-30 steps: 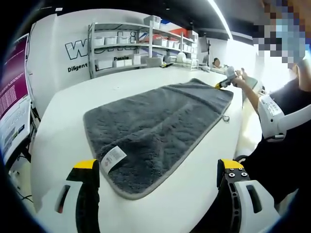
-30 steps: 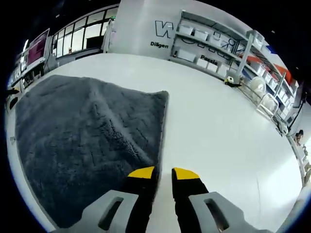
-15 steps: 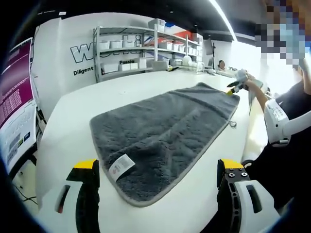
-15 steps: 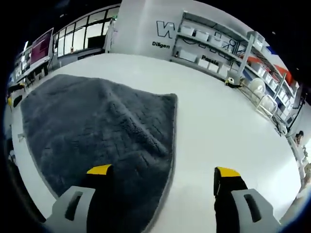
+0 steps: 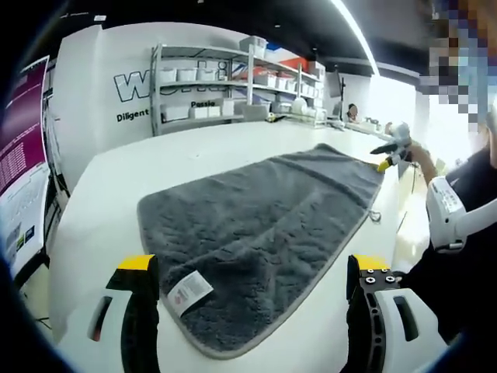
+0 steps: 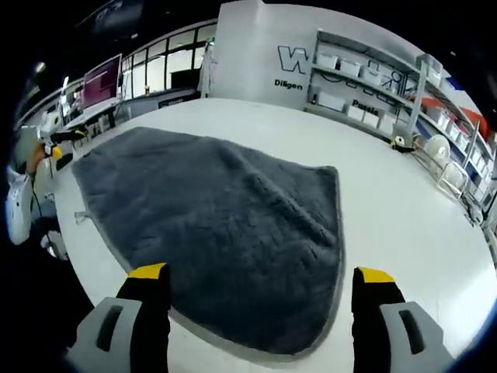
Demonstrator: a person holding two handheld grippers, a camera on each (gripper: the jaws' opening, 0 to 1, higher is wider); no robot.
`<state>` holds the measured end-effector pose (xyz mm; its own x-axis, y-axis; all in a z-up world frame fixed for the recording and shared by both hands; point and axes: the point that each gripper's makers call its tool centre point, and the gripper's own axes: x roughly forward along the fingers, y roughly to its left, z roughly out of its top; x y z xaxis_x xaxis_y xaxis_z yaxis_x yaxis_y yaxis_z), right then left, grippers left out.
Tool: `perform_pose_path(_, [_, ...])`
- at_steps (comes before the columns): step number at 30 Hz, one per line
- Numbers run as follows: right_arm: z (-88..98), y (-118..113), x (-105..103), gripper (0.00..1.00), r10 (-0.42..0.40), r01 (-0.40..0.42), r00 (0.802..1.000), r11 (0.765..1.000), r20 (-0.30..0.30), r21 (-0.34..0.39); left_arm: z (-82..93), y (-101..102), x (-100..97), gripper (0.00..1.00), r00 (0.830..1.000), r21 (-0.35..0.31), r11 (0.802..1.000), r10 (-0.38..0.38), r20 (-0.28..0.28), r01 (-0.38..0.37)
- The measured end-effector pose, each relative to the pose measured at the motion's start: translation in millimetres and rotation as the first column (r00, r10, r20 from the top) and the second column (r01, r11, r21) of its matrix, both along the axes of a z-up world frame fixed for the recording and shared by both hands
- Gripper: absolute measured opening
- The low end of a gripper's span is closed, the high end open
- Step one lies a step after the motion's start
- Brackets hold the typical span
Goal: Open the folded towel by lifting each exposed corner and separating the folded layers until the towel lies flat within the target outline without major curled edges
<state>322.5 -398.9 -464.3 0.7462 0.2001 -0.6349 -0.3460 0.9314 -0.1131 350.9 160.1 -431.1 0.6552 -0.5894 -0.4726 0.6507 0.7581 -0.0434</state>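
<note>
Towel (image 5: 256, 233) spread flat on bench (image 5: 155, 167), label corner near left gripper (image 5: 248, 272); right gripper (image 6: 260, 281) over opposite end. Both fingers wide apart, empty. Advice: check edges for curl, lift low, tug outward

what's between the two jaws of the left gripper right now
In the left gripper view, the left gripper stands open, and between its jaws lies the near corner of the gray towel, with its white care label, on the white table.
</note>
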Motion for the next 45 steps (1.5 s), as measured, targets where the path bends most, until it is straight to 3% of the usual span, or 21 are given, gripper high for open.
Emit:
perform_pose_path(8, [1.0, 7, -5, 0.99, 0.010, -0.010, 1.000, 1.000, 0.011, 0.013, -1.8, -3, 17.3, 0.99, 1.000, 0.004, 1.000, 0.002, -0.012, -0.002])
perform_pose_path(11, [-1.4, 9, -7, 0.99, 0.019, -0.019, 1.000, 1.000, 0.004, 0.008, -2.3, -11, 35.6, 0.99, 1.000, -0.001, 1.000, -0.004, -0.026, 0.004])
perform_pose_path(18, [-1.5, 27, -8, 0.99, 0.025, -0.026, 0.999, 0.999, 0.021, 0.032, 10.3, -18, 60.8, 0.90, 1.000, 0.010, 1.000, -0.011, 0.014, 0.011])
perform_pose_path(24, [0.8, 33, -7, 0.96, 0.035, -0.036, 0.999, 0.998, 0.038, 0.050, 3.7, -12, 96.6, 0.83, 1.000, 0.036, 0.999, 0.021, 0.020, -0.021])
perform_pose_path(26, [1.3, 31, -8, 0.95, 0.035, -0.037, 0.999, 0.998, 0.036, 0.049, -0.2, -6, 106.4, 0.80, 0.999, 0.085, 0.995, 0.042, 0.027, -0.044])
perform_pose_path(28, [0.4, 29, -9, 0.95, 0.034, -0.035, 0.999, 0.998, 0.024, 0.052, -1.3, 0, 116.6, 0.77, 0.997, 0.126, 0.990, 0.062, 0.054, -0.068])
perform_pose_path(32, [1.8, 26, -10, 0.95, 0.029, -0.031, 0.999, 0.998, 0.029, 0.058, -4.0, 0, 130.1, 0.69, 0.996, 0.103, 0.991, 0.076, 0.050, -0.081])
perform_pose_path(38, [3.5, 23, -10, 0.94, 0.024, -0.026, 0.999, 0.998, 0.033, 0.053, -8.8, 8, 158.4, 0.36, 0.990, 0.138, 0.982, 0.116, 0.082, -0.126])
perform_pose_path(45, [2.5, 23, -10, 0.93, 0.026, -0.027, 0.999, 0.998, 0.032, 0.054, -16.7, 19, 194.5, 0.36, 0.982, 0.171, 0.969, 0.166, 0.094, -0.180])
